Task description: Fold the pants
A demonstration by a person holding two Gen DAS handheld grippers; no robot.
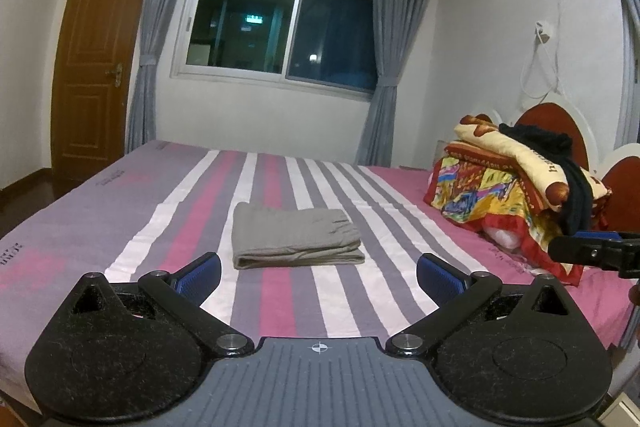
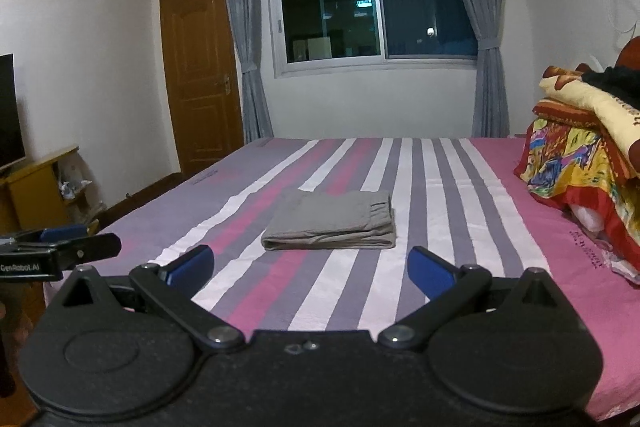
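The grey pants [image 1: 296,238] lie folded into a compact rectangle in the middle of the striped bed [image 1: 120,227]. They also show in the right wrist view [image 2: 332,221]. My left gripper [image 1: 319,277] is open and empty, held back from the pants near the bed's front edge. My right gripper [image 2: 311,267] is open and empty too, likewise short of the pants. The right gripper shows at the right edge of the left view [image 1: 596,251], and the left gripper at the left edge of the right view [image 2: 60,251].
A pile of colourful folded blankets [image 1: 516,183] with a dark garment on top sits at the bed's right end by the headboard. A window with grey curtains and a wooden door [image 2: 200,75] are behind. A TV stand [image 2: 36,187] is at left.
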